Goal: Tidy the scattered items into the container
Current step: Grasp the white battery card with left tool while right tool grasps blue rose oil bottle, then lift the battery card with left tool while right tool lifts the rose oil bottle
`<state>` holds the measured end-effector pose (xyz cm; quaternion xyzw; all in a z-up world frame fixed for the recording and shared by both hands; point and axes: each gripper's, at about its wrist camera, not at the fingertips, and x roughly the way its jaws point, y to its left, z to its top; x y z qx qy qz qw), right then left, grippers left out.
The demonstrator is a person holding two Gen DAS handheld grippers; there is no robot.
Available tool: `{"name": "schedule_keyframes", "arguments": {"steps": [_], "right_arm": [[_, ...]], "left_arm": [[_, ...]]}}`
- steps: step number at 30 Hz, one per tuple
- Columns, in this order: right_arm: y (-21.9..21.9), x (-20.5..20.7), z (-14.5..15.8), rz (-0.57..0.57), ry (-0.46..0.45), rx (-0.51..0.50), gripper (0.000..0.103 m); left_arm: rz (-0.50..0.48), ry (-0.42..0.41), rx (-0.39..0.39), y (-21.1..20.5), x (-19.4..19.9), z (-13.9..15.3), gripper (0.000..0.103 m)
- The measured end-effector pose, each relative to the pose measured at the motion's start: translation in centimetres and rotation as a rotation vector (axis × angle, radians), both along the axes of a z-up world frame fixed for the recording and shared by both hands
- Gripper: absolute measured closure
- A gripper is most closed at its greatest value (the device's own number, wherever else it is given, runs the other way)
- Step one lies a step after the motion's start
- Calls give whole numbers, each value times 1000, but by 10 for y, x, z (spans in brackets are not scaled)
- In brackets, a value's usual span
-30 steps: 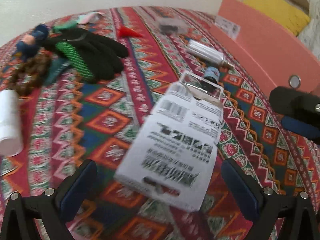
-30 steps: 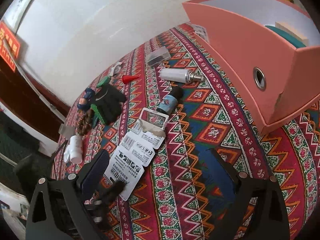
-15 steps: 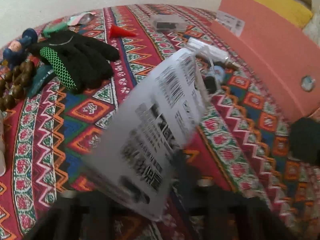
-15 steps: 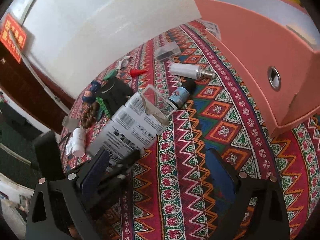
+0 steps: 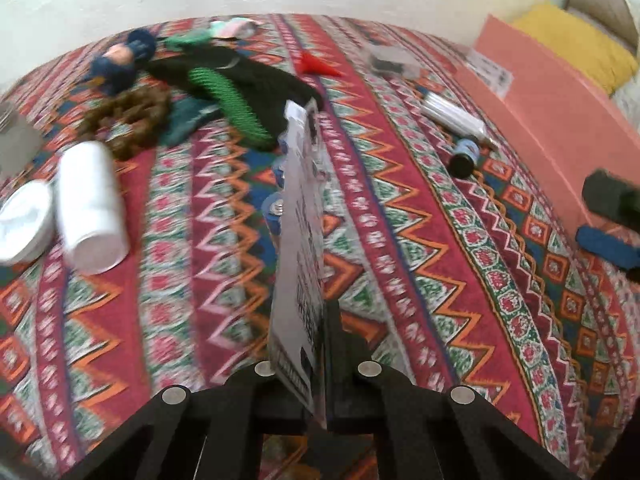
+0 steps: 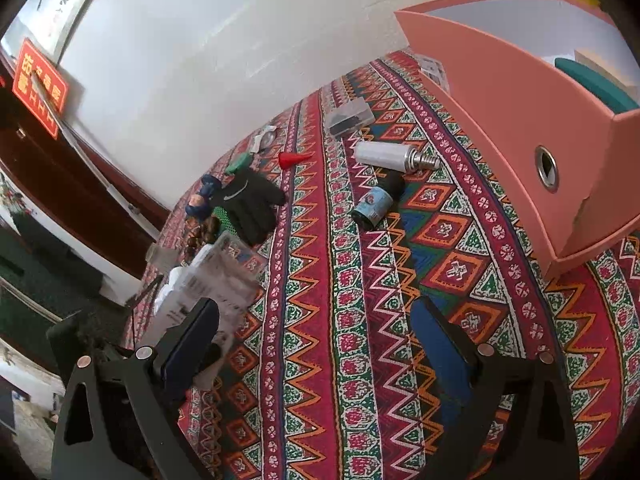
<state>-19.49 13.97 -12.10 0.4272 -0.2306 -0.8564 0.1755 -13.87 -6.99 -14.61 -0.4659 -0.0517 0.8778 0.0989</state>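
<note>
One blister pack [image 5: 301, 248] stands edge-on between the closed fingers of the left tool [image 5: 316, 360], lifted off the table [image 5: 420, 272]. It is a white printed card with black text and barcode marks, with a clear plastic shell on its left face; blue battery-like cylinders [image 5: 274, 210] show through that shell, though blur makes their count hard to tell. In the right wrist view the same pack [image 6: 216, 280] appears at the left, tilted above the cloth, partly covered by the right tool's near finger.

The right tool [image 6: 316, 344] hangs spread wide, gripping nothing, over the patterned cloth. The pink container [image 6: 520, 120] sits at the table's right side, well apart from the pack; a teal item [image 6: 596, 84] lies inside it, mostly hidden by the wall.

Scattered on the table: a black and green glove [image 5: 236, 96], a red cone [image 5: 316, 65], a white cylinder with a metal tip [image 6: 394, 155], a small dark bottle with a blue label [image 6: 376, 200], a clear case [image 6: 349, 115], brown beads [image 5: 128, 116], a blue figure [image 5: 120, 58], and a white bottle [image 5: 90, 204] beside a white round lid [image 5: 22, 224], which the frame edge cuts off. The left wrist view is smeared, so the card's print cannot be read.
</note>
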Motion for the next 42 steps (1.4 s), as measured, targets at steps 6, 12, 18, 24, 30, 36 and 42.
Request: {"name": "schedule_keyframes", "arguments": {"steps": [6,12,18,24,30,36,42], "right_arm": [[-14,-12,-3,-20,5,139,5],[-19,-47,-13,-126,-12,269,5],[-15,-96,-44,-207,-80,306,5],[-22,-122,-51,-213,-48,354,8],[-29,-126,-50,-153,-23,375,75],[-39,-112,-48,-88,-24,342,77],[-58,-91,-47,-2,-36,293,77]], "left_arm": [[29,22,35,-20,17,9,103],[0,17,80,-18,15,-2,102],[-8,21,106,-12,-6,-9,94],[11,12,147,-21,-25,-17,52],[50,-8,222,-32,-38,-25,37],[122,-6,260,-44,-53,-32,29],[195,-4,298,-55,-69,-39,75]]}}
